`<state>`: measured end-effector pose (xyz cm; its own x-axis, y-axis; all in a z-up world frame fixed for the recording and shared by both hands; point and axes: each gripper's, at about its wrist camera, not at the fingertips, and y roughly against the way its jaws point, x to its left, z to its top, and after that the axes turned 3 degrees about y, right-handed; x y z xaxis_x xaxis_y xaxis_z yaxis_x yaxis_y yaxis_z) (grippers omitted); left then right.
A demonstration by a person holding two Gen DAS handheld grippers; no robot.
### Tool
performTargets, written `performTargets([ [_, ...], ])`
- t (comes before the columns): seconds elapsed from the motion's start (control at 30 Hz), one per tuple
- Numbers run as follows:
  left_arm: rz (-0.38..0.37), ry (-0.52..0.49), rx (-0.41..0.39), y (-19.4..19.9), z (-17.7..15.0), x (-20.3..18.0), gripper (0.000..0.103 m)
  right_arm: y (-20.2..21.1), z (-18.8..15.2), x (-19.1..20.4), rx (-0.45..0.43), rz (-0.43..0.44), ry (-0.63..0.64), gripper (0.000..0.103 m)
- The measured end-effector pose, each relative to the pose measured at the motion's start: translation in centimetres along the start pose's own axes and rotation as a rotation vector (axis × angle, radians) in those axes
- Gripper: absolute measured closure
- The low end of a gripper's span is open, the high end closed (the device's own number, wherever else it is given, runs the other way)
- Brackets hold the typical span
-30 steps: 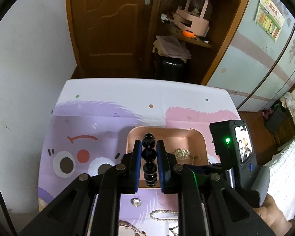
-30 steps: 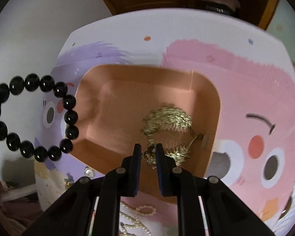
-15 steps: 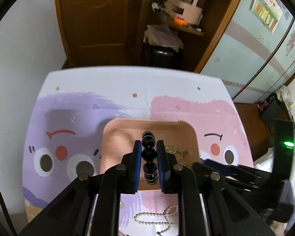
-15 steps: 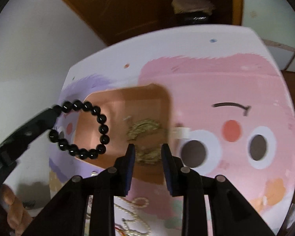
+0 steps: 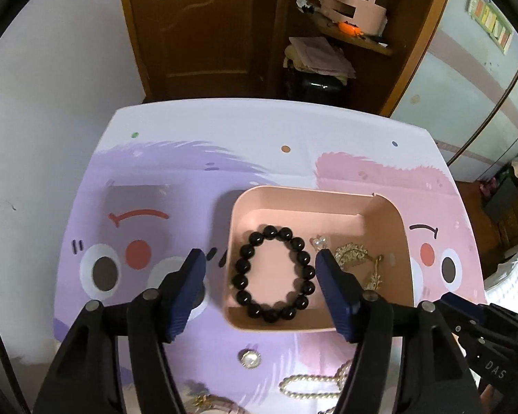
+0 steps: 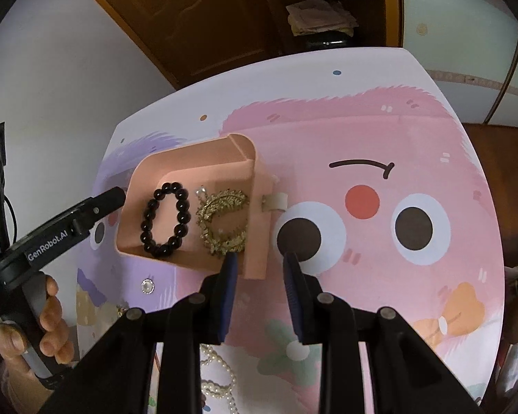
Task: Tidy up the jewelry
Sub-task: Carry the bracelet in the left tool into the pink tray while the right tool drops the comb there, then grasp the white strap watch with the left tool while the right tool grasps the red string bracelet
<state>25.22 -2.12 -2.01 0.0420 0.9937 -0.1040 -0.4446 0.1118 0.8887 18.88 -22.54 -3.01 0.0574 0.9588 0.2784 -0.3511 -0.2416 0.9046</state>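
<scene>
Black round-bead bracelet (image 5: 274, 273) lies flat in pink plastic tray (image 5: 408, 241); left gripper (image 5: 259, 270), jaws just opened wide, empty. White pearl strand (image 5: 314, 384) lies nearer, toward right gripper (image 6: 259, 264), part-open, empty.

Bracelet let go into the tray

The left gripper (image 5: 259, 269) has just sprung its jaws apart, and the black bead bracelet (image 5: 274, 274) that hung between them now lies flat in the pink tray (image 5: 380, 203), left of the gold pieces (image 5: 357, 258). The right gripper (image 6: 259, 269) has pulled back to the tray's right corner.
</scene>
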Motion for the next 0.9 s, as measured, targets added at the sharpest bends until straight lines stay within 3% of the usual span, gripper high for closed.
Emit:
performTargets([
  [0.33, 0.05, -0.063, -0.08, 6.5, -3.3, 1.0, 0.039, 3.4, -2.8, 2.8, -0.037, 0.005, 0.096, 0.076],
  [0.6, 0.048, 0.005, -0.092, 10.7, -7.3, 4.3, 0.038, 5.1, -6.2, 4.1, -0.017, -0.006, 0.144, 0.076],
  [0.9, 0.057, 0.077, -0.072, 12.5, -11.5, 7.2, 0.038, 6.2, -9.9, 5.6, -0.007, -0.002, 0.194, 0.076],
])
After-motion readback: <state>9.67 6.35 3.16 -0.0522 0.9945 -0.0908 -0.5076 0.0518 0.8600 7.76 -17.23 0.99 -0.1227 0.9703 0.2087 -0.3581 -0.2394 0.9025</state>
